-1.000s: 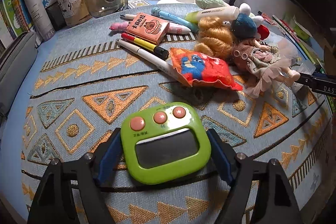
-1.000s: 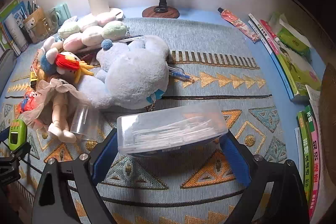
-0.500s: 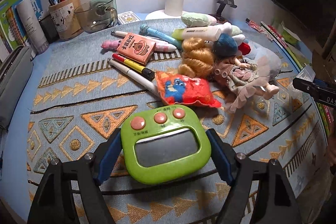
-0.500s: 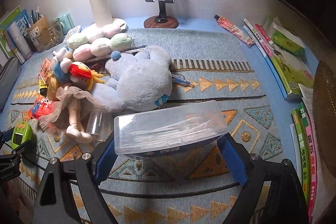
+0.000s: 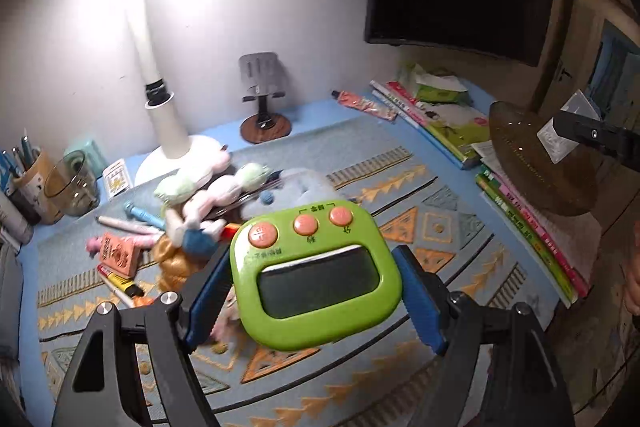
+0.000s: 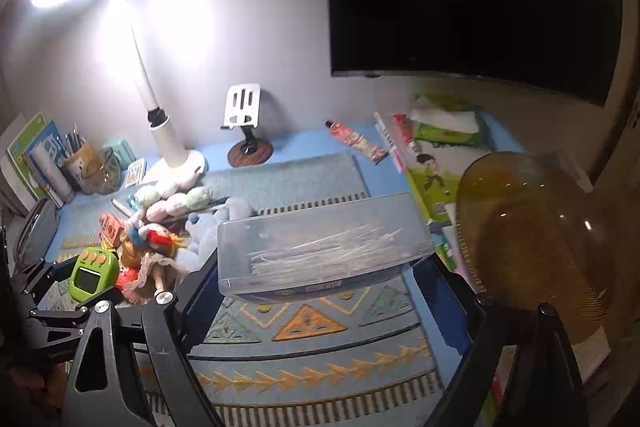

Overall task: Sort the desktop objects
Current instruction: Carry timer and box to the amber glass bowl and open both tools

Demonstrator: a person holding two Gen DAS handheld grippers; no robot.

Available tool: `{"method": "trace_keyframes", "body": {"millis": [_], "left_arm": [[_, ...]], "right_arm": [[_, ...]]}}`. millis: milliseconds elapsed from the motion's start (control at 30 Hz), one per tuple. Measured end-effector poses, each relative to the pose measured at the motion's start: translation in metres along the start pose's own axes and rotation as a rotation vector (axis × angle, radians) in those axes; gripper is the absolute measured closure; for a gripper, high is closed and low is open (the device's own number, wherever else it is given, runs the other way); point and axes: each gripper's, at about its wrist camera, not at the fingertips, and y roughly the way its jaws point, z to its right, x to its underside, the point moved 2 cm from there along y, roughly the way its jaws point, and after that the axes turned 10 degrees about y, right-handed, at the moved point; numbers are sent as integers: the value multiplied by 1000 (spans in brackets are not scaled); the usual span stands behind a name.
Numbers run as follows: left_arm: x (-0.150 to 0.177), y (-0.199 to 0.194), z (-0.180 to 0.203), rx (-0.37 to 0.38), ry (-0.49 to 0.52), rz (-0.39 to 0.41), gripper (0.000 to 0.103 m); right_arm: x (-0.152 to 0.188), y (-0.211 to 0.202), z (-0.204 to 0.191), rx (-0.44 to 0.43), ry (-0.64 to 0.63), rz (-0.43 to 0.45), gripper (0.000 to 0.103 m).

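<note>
Green timer (image 5: pixel 316 273): rounded-square body, three pink buttons along top edge, dark blank screen below; buttons toward far wall, face up and tilted, sits slightly askew. Clamped between blue pads of left gripper (image 5: pixel 316 291), lifted clear above patterned mat (image 5: pixel 400 379)

Clear plastic box (image 6: pixel 324 247): lidded, flat, thin pale sticks inside. Long axis runs left-right across right gripper (image 6: pixel 320 291), wide-spread pads pressing both short ends, held above mat, beside amber bowl (image 6: pixel 536 243)

Toy pile (image 6: pixel 160 227) lies on mat beyond timer
</note>
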Motion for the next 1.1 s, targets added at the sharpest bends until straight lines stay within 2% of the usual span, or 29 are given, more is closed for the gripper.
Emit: {"method": "trace_keyframes", "body": {"millis": [167, 300, 400, 533, 833, 967, 1100], "left_arm": [[-63, 16, 76, 88, 67, 50, 26], [-107, 36, 137, 147, 108, 82, 26], [-128, 54, 180, 178, 148, 94, 26], [-142, 83, 223, 216, 168, 73, 26], [-152, 140, 255, 239, 160, -19, 26], [-146, 151, 257, 242, 144, -54, 26], [-146, 159, 267, 221, 176, -61, 26]], "right_arm": [[-25, -31, 77, 43, 65, 55, 14], [-37, -35, 138, 111, 100, 63, 14], [-40, -29, 177, 134, 129, 52, 14], [-35, -14, 214, 154, 135, -6, 14], [-20, 32, 249, 188, 61, -167, 14], [-15, 43, 253, 217, 5, -205, 14], [-10, 52, 259, 230, -19, -237, 14]]}}
